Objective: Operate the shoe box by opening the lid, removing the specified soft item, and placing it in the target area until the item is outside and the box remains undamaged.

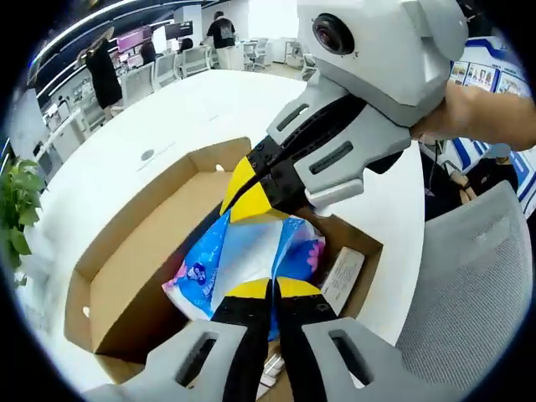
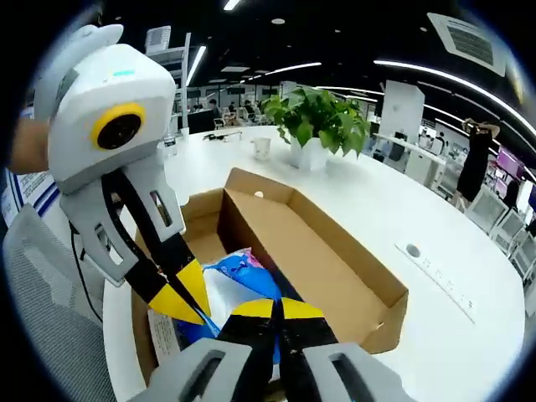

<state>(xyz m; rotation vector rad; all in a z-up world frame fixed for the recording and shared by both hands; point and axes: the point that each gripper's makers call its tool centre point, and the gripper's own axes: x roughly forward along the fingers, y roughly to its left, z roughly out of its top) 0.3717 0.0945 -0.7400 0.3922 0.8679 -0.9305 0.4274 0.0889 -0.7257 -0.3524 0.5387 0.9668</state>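
An open cardboard shoe box (image 1: 126,243) (image 2: 335,268) lies on the white table, its lid folded back. Inside is a soft blue and white packet (image 1: 251,251) (image 2: 243,272) with a pink patch. My left gripper (image 1: 272,289) (image 2: 184,300) is shut on the packet's near edge. My right gripper (image 1: 249,197) (image 2: 273,308) reaches into the box from the opposite side, shut on the packet's other end. A white paper slip (image 1: 342,280) (image 2: 163,335) lies in the box beside the packet.
The white table (image 1: 201,109) (image 2: 469,335) stretches around the box. A potted plant (image 2: 318,121) (image 1: 17,201) and a cup (image 2: 262,148) stand at one end. A grey mesh chair (image 1: 469,285) (image 2: 42,318) sits at the table's edge. People stand at distant desks.
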